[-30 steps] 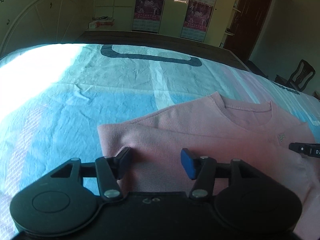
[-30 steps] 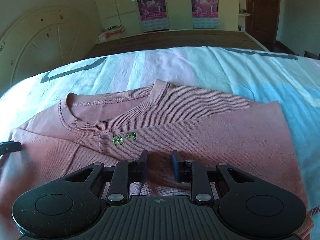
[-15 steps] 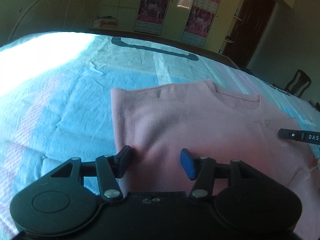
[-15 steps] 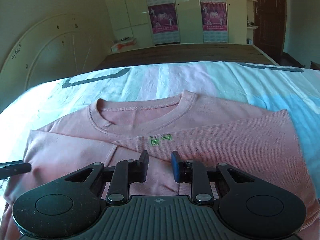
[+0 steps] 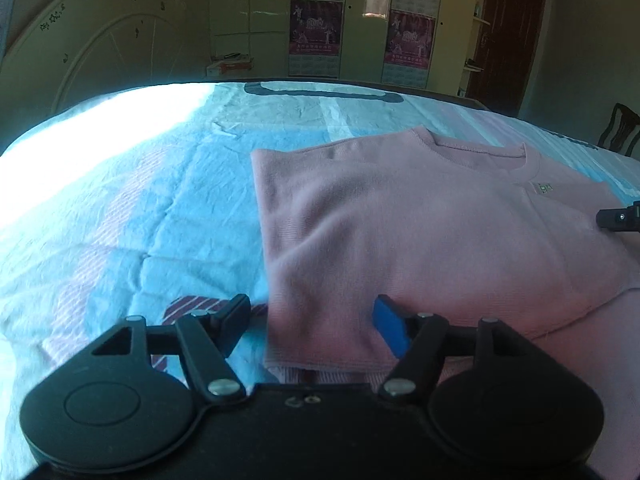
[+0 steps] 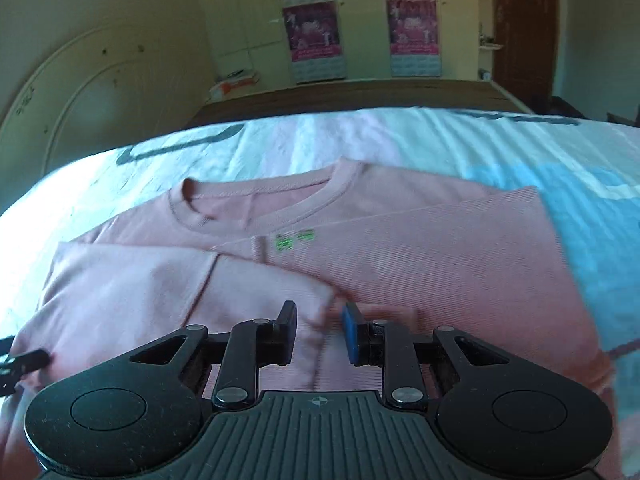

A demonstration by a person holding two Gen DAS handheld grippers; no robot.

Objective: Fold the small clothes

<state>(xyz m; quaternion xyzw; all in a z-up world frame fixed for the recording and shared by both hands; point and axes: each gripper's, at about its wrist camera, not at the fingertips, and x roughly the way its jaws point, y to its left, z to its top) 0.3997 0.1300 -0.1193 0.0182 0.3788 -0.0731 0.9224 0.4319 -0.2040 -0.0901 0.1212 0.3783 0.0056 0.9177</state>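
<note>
A: Where do you have the pink sweatshirt (image 5: 420, 240) right now?

B: Flat on the blue-and-pink bedsheet (image 5: 140, 208), neckband (image 6: 260, 204) on the far side, with both sides turned in over the chest. Take the small green logo (image 6: 294, 239) as your landmark: one folded panel ends just on your left of it, the other lies over it on your right.

A: And your tools?

B: Your left gripper (image 5: 312, 326) is spread wide, nothing between the fingers. It hovers at the sweatshirt's near corner, well to your left of the logo, with one finger over bare sheet and the other over cloth. Your right gripper (image 6: 320, 330) is also parted, though more narrowly, sitting nearer you than the logo, right where the two panels overlap. It grips nothing that I can see, though that patch is blurred.

A: What could spoil it from here?

B: If you close the right one there, I'd guess you catch only the top flap and pull the side fold open. On the left, a finger on the sheet could pinch bedsheet along with the hem and drag wrinkles under the garment. Lifting the near edge unevenly would skew the fold away from the logo line.
</note>
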